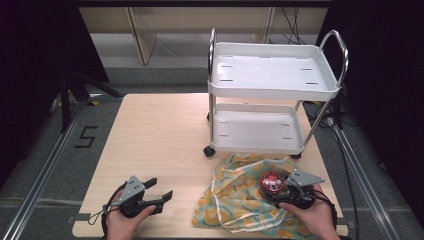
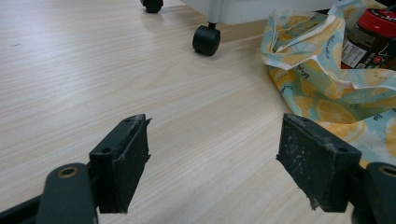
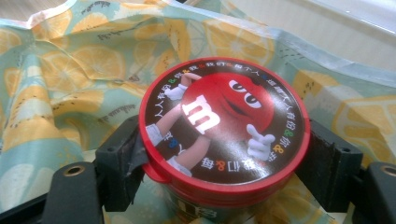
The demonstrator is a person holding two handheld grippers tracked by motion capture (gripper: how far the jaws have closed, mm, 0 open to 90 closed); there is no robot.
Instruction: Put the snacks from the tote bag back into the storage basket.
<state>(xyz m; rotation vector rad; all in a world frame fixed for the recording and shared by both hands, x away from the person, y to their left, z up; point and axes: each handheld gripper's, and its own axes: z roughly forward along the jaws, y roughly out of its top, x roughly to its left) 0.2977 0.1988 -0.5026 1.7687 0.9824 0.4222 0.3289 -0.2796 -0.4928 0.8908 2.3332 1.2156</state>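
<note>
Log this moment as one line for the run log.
left gripper: open, over table | right gripper: shut on candy tub | tub on lemon-print bag

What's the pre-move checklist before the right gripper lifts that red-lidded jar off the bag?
1. Right gripper shut on the jar: ok, a jaw presses each side just under the red lid.
2. Jar upright: ok, as the left gripper view shows it.
3. Lemon-print bag free of the jaws: cannot tell, fabric lies close under and around the jar.
4. Left gripper open and off the bag: ok, it sits over bare table.
5. Cart trays free to take the jar: ok, both look bare.
6. Lid fully closed: cannot tell.
</note>
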